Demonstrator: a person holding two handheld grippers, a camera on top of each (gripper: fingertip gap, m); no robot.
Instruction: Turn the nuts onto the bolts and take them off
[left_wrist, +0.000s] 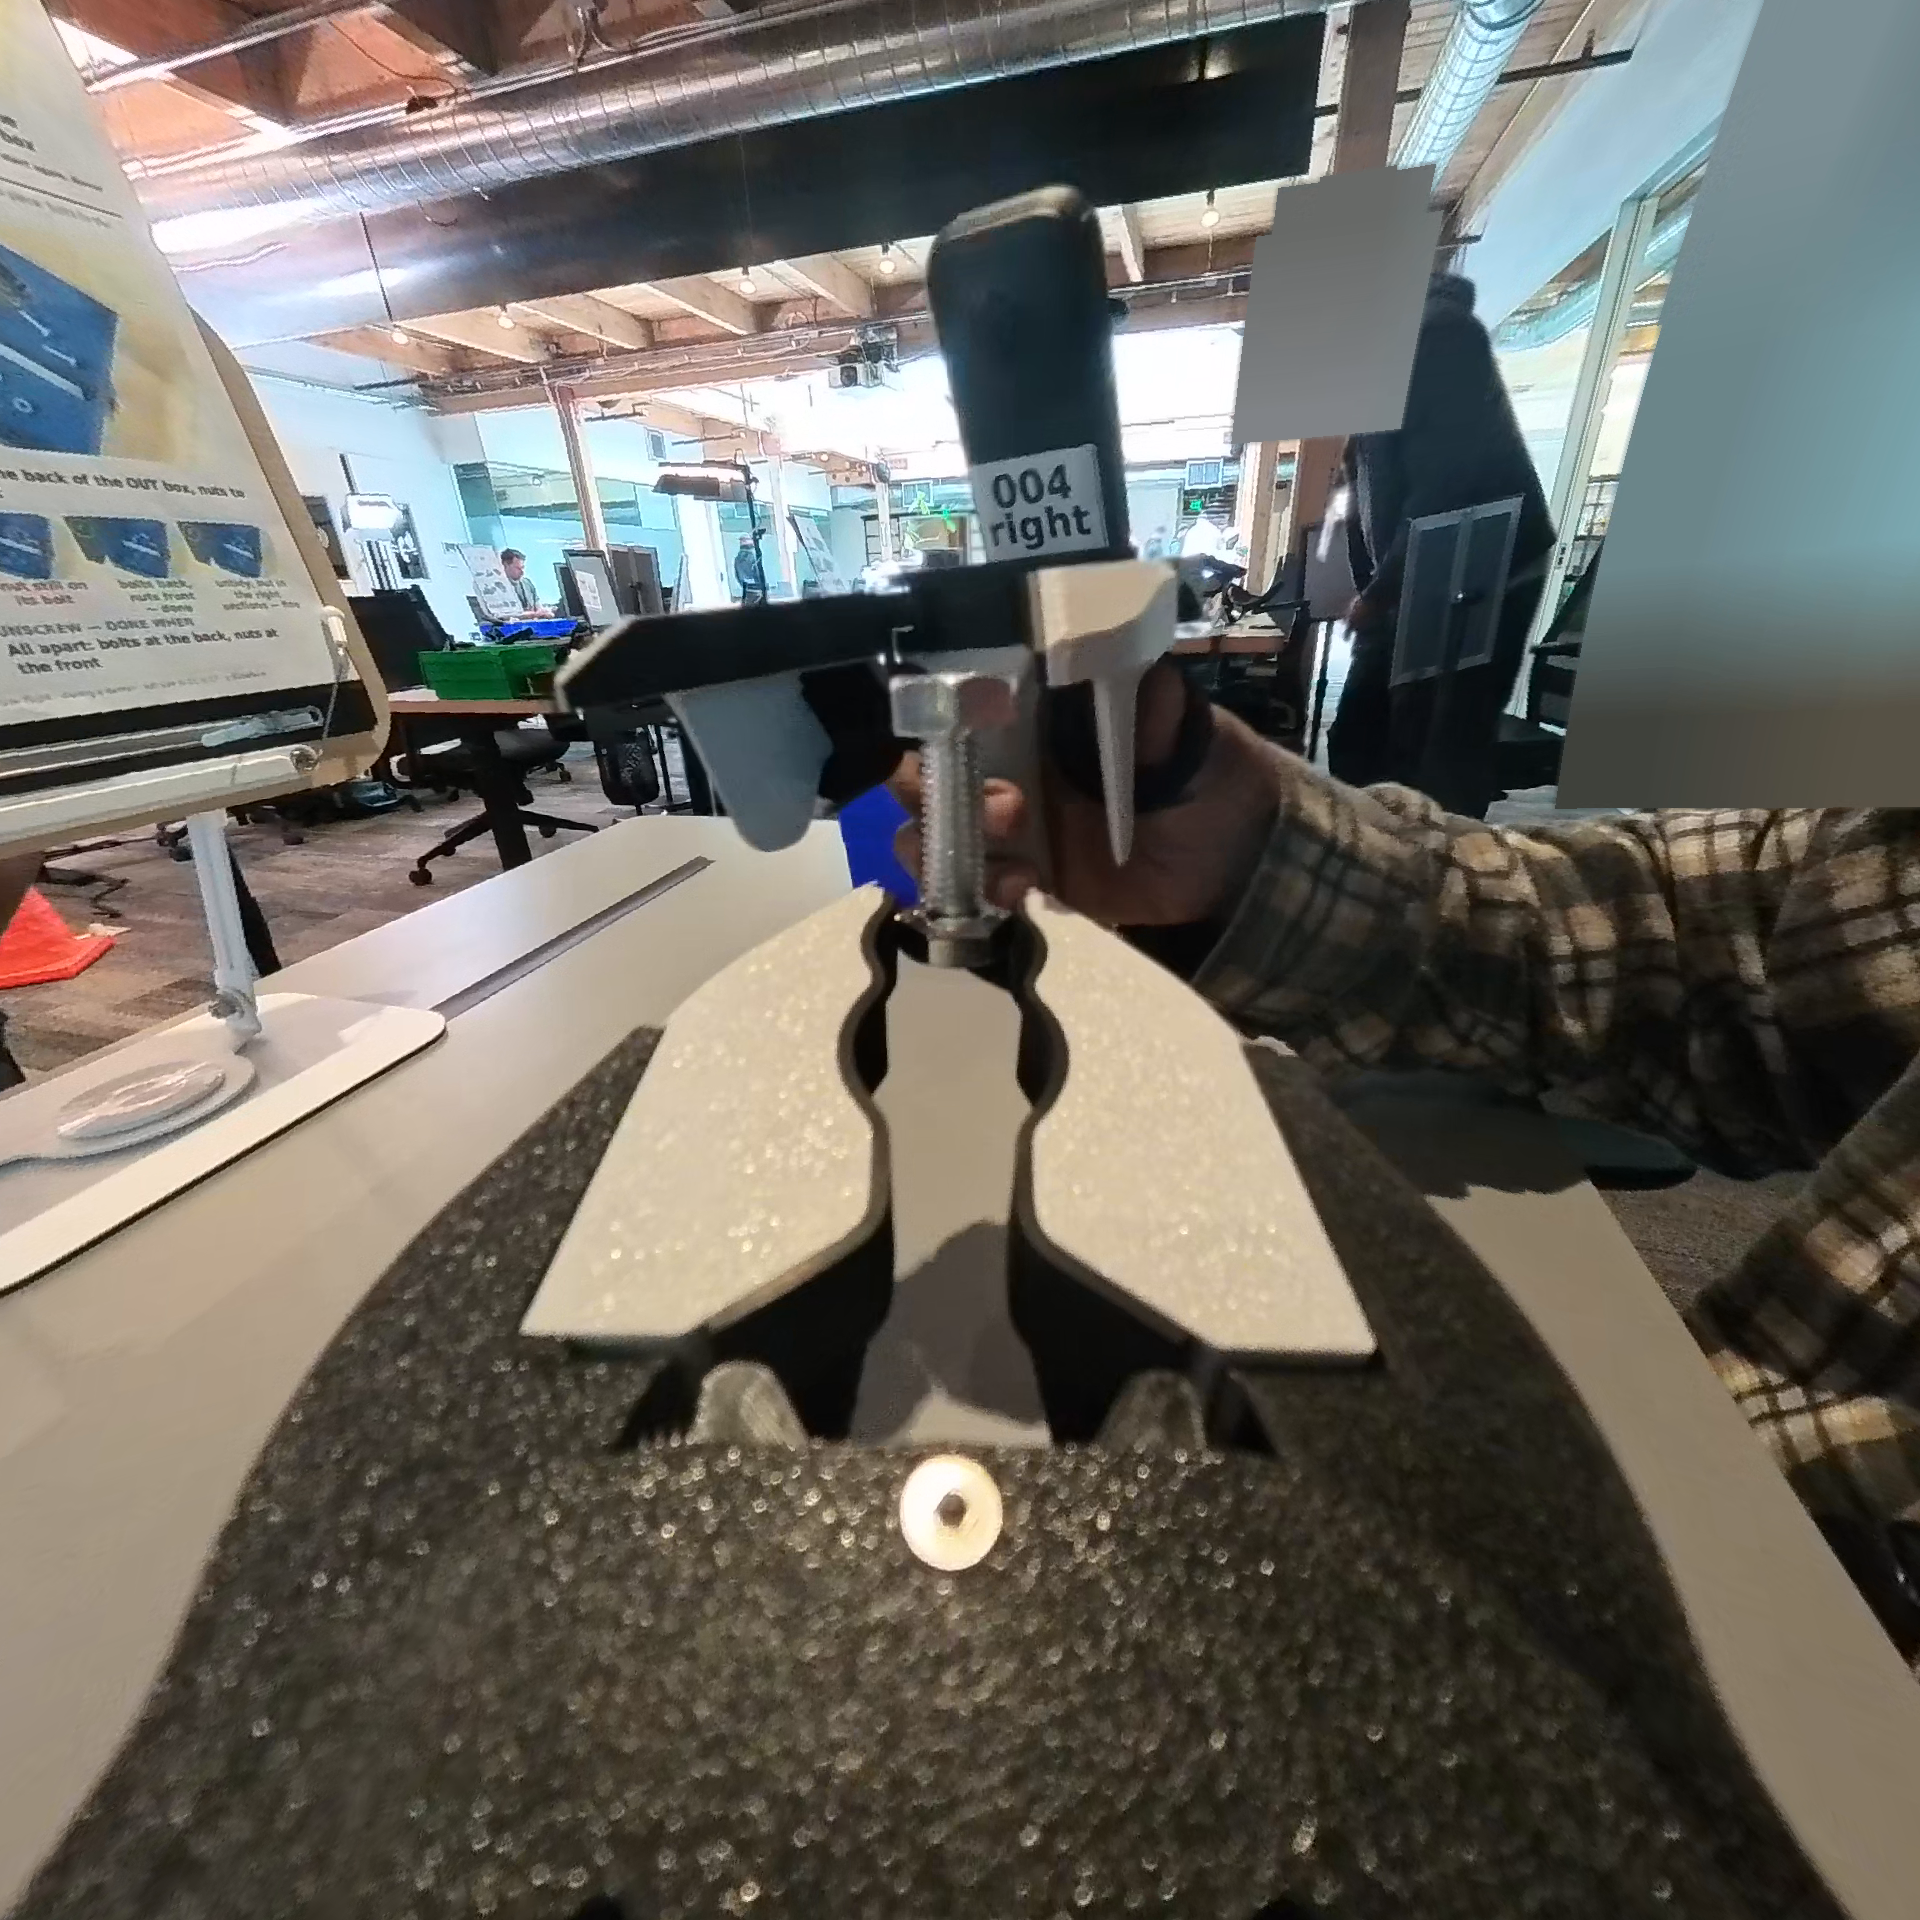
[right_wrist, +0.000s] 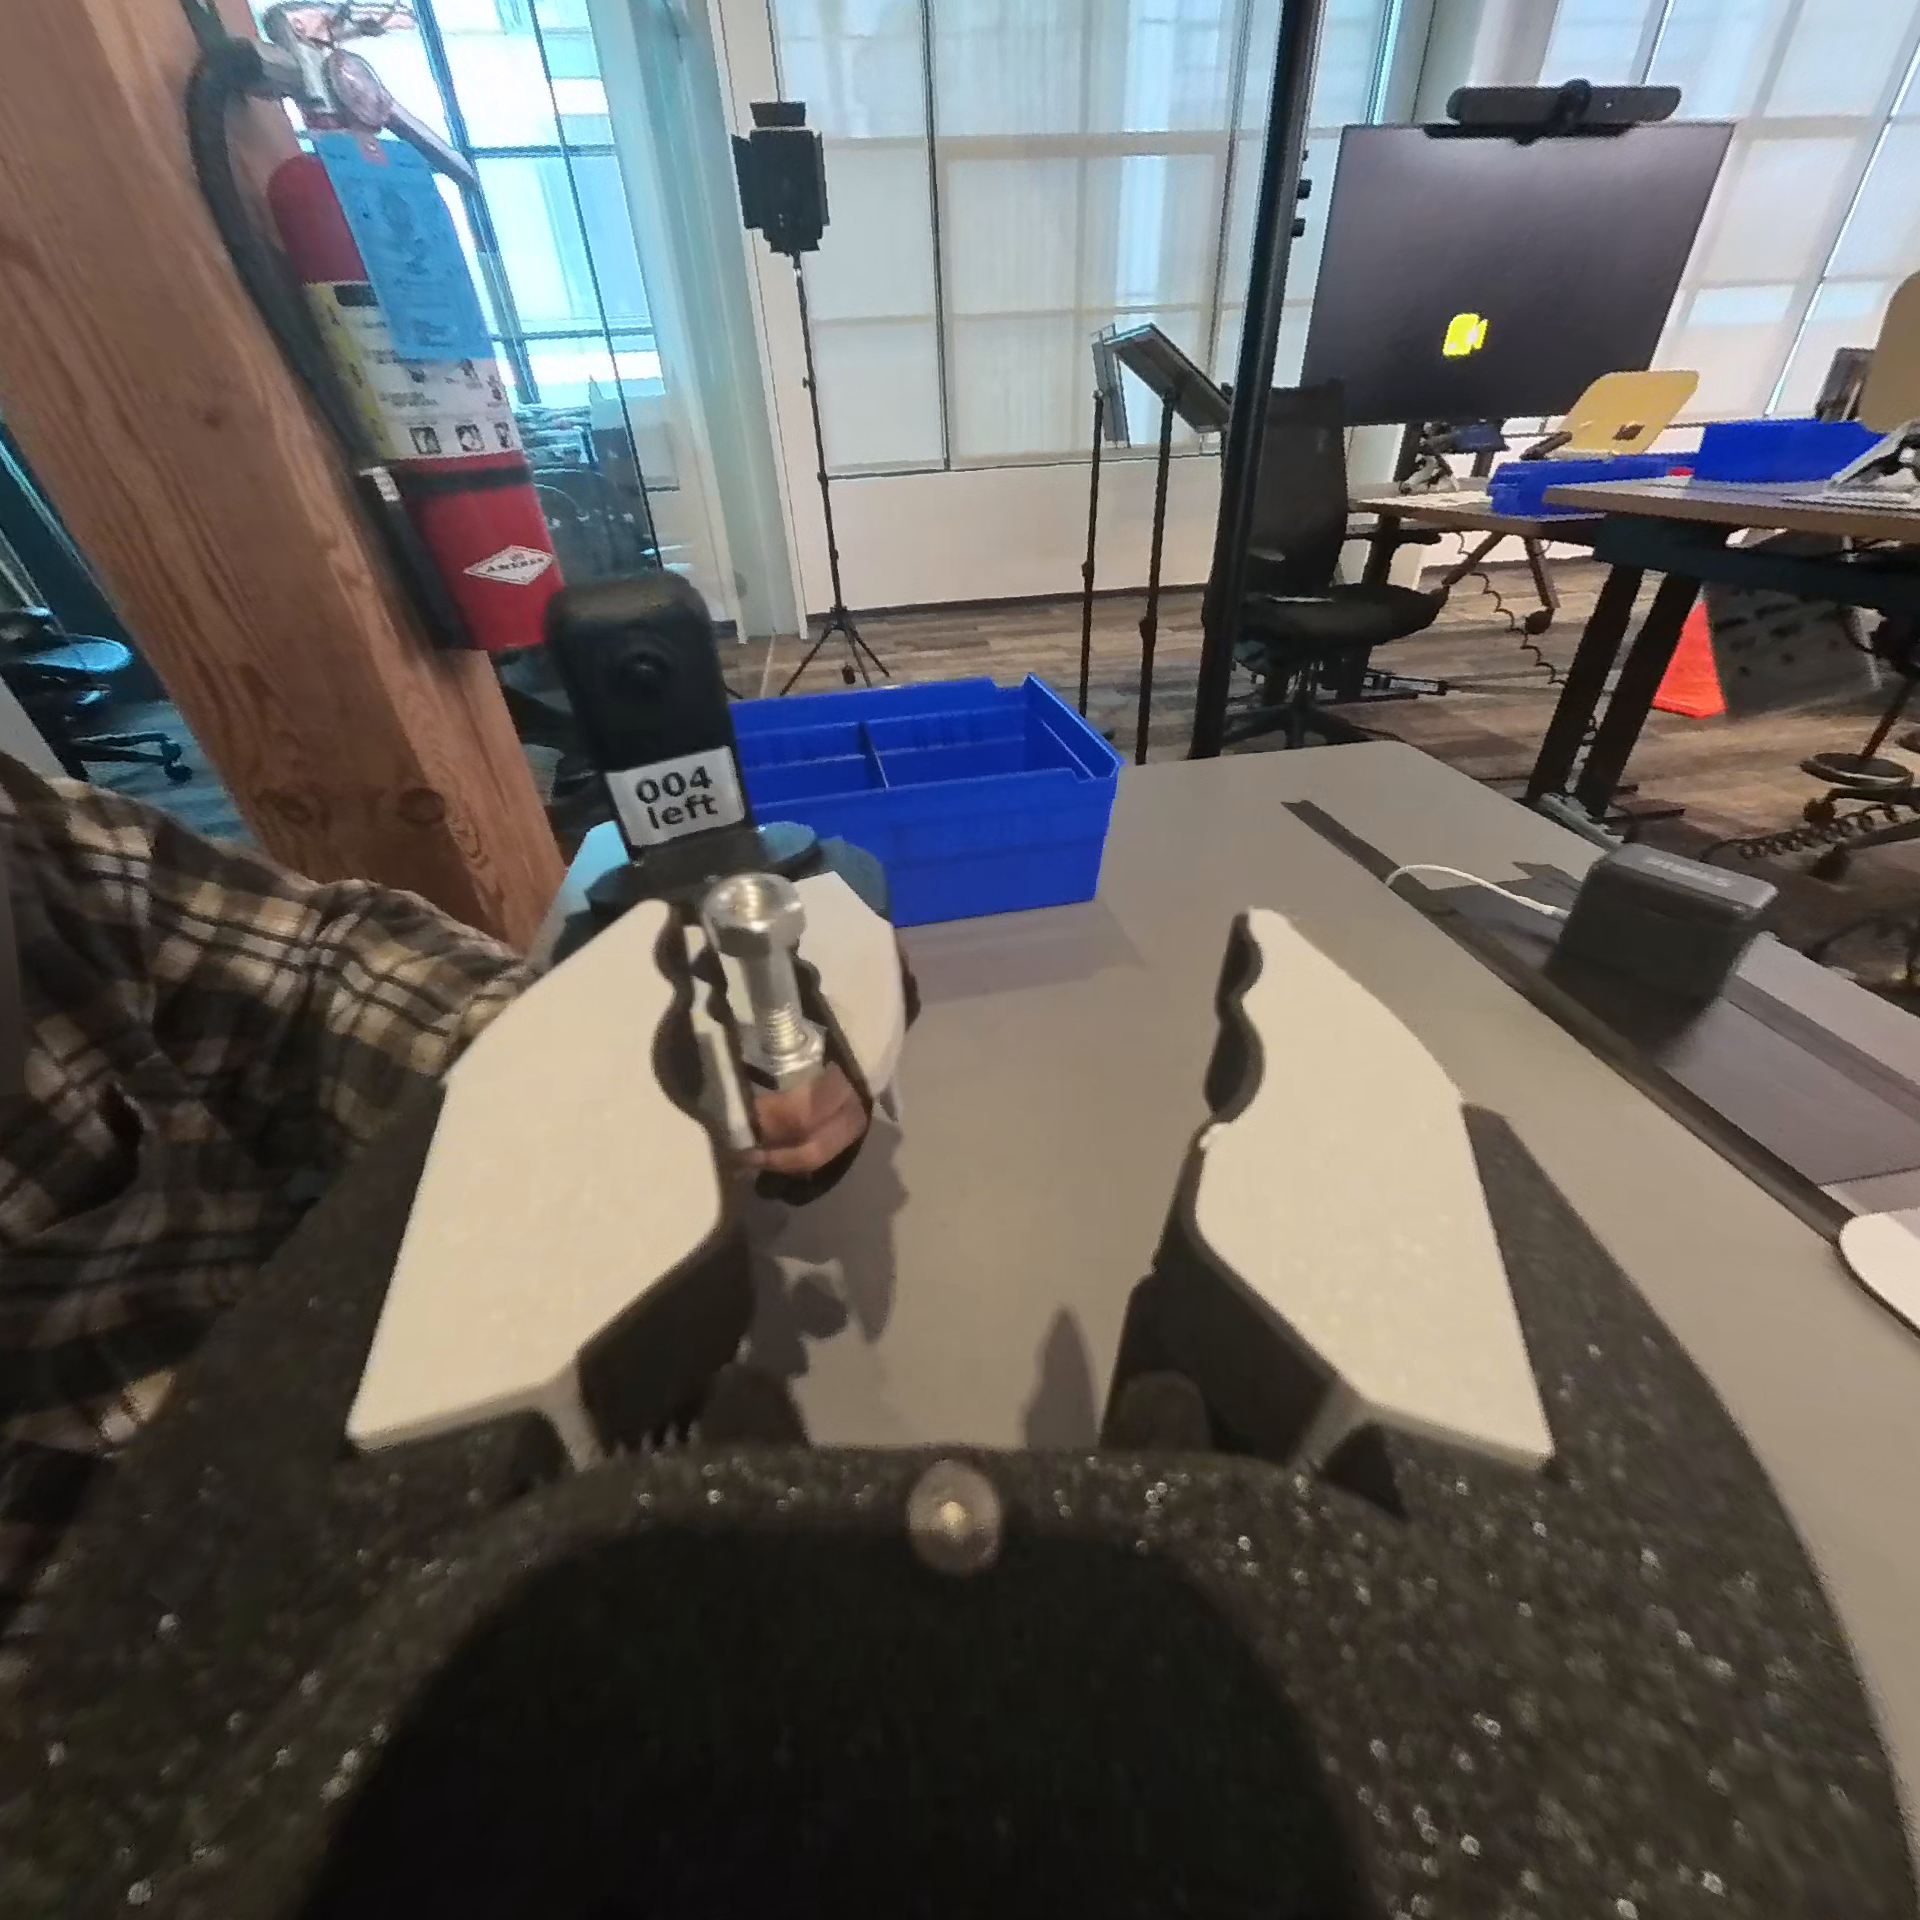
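A silver bolt (left_wrist: 951, 800) stands upright in the air, hex head up, with a nut (left_wrist: 958, 920) near its lower end. My left gripper (left_wrist: 956, 914) is shut on the nut at its fingertips. My right gripper (left_wrist: 945, 831), seen farther off in the left wrist view, is open, one finger on each side of the bolt head, apart from it. In the right wrist view my right gripper (right_wrist: 951, 935) is wide open. The bolt (right_wrist: 764, 987) sits just inside its left finger (right_wrist: 582, 1143), held at the nut (right_wrist: 784, 1060) by the left gripper (right_wrist: 795, 1070).
A blue divided bin (right_wrist: 935, 810) stands at the far end of the grey table (right_wrist: 1039, 1143). A small dark box with a white cable (right_wrist: 1652, 925) is on the right. An instruction sheet on a stand (left_wrist: 156, 520) is at the left. A plaid sleeve (left_wrist: 1507, 935) reaches in. Some 5 centimeters of space lies between my two pairs of fingers.
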